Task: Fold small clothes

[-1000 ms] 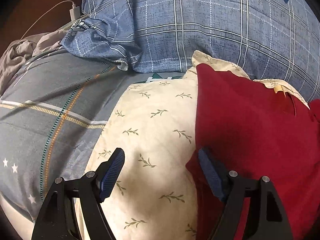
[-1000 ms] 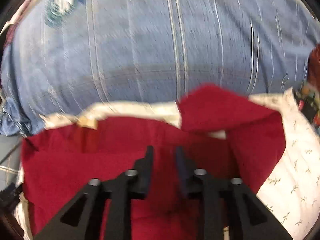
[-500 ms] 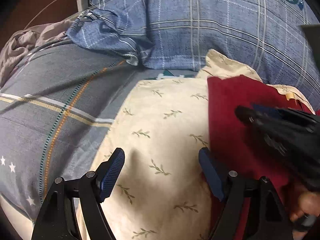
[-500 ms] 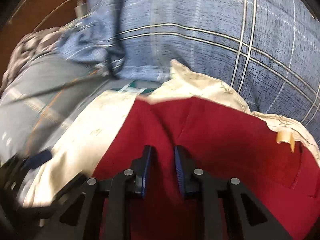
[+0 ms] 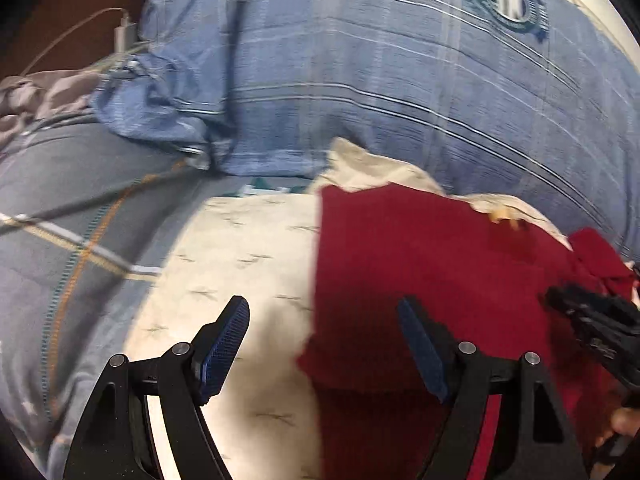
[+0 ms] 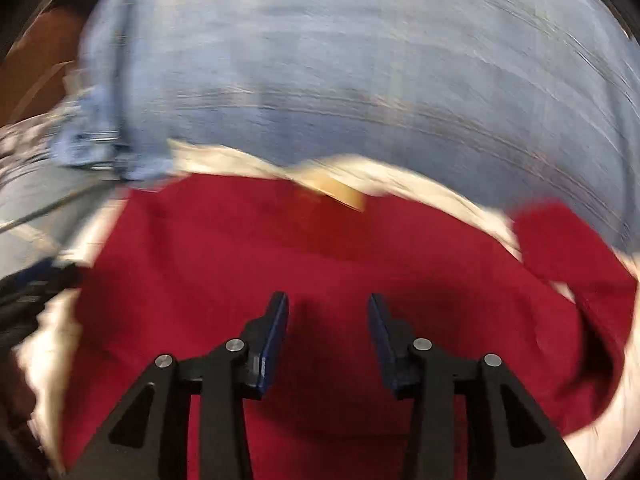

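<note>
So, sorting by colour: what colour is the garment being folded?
Deep red garment, plain; clearest in the left wrist view.

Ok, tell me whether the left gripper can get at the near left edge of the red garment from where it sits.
Probably yes. The left gripper is open with that edge of the red garment between its fingers, nothing covering it.

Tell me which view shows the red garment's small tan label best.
The left wrist view: the tan label sits small but fairly sharp at the red garment's upper edge. The right wrist view shows it larger, but smeared by motion blur.
</note>
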`<state>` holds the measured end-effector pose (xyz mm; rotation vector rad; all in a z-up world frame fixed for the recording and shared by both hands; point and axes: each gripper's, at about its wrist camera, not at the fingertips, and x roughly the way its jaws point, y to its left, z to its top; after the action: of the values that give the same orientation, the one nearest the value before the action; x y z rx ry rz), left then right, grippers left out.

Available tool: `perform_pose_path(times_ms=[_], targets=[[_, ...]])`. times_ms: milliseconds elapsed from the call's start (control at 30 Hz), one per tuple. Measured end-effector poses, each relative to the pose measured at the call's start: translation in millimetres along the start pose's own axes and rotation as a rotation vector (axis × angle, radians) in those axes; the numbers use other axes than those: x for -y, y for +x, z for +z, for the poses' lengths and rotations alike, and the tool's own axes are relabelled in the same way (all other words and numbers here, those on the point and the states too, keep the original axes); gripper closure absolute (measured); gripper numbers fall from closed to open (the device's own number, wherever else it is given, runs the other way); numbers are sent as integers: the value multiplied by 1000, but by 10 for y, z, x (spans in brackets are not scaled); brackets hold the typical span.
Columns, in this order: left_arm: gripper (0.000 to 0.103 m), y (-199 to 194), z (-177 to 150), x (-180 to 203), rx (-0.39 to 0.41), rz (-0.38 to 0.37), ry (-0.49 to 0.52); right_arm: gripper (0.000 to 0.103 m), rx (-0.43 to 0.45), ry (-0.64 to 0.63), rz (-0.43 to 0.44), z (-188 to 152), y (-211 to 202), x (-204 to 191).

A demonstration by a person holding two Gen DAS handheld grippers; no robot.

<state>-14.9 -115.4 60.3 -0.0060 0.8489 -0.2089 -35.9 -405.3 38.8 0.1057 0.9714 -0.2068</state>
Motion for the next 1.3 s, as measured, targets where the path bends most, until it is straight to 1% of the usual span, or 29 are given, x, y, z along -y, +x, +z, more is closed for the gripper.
perform_pose_path(times_ms=[33,100,133,167,200,267,300,333,367,433,500,567,633,733,800,833,867,900,967,1000,1067,1133,1200,1233,1267,1300], targets=[[27,36,-19,31,-20,-28,10,58,-40,28,19,-39,50,121],[27,154,-72,100,-71,-46,36,59,-22,80,93,-57,-15,283],[27,196,-92,125,-82,-34,52,59,-33,95,110,-39,-46,339],[27,221,-114,149,-82,-12,71,56,-32,115,132,-17,-86,400],[27,229,-116,165,-73,4,88,53,-9,144,153,7,-160,512],[27,205,-105,186,-45,17,109,36,42,209,117,39,-292,790],[27,175,-96,184,-30,11,110,34,56,246,84,40,-326,932],[27,145,-84,196,-16,8,110,35,60,293,59,46,-343,1120],[27,118,-80,201,0,8,115,35,50,345,54,43,-332,1302],[27,67,-80,267,16,19,127,35,35,433,74,19,-301,1554],[27,71,-95,277,10,21,124,35,31,501,64,18,-242,1740],[27,112,-97,259,-10,14,106,35,31,583,32,-8,-168,1951],[27,145,-80,236,-22,13,89,35,37,642,2,12,-62,2059],[27,146,-51,231,-8,35,88,34,56,679,-42,77,57,2136],[27,146,-43,244,2,44,95,38,74,682,-66,137,109,2163],[27,154,-42,249,2,47,97,53,83,676,-81,162,114,2175],[27,167,-41,252,-1,47,97,88,93,664,-86,179,159,2135],[27,175,-45,247,-5,46,96,100,97,641,-68,202,162,2152],[27,185,-44,232,-12,45,89,99,85,629,-12,193,94,2209],[27,177,-37,223,-10,45,83,99,108,608,14,177,-48,2218],[27,139,-25,200,1,40,75,99,142,489,34,189,-399,2160],[27,100,-18,191,13,41,71,99,157,410,79,192,-737,2122],[27,70,-19,180,19,38,66,99,160,355,141,210,-1068,2088],[27,52,-21,168,22,38,60,99,151,309,185,241,-1293,2038],[27,35,-26,153,26,40,53,99,139,282,214,314,-1342,1930],[27,16,-24,132,29,39,42,99,110,217,278,370,-1498,1810]])
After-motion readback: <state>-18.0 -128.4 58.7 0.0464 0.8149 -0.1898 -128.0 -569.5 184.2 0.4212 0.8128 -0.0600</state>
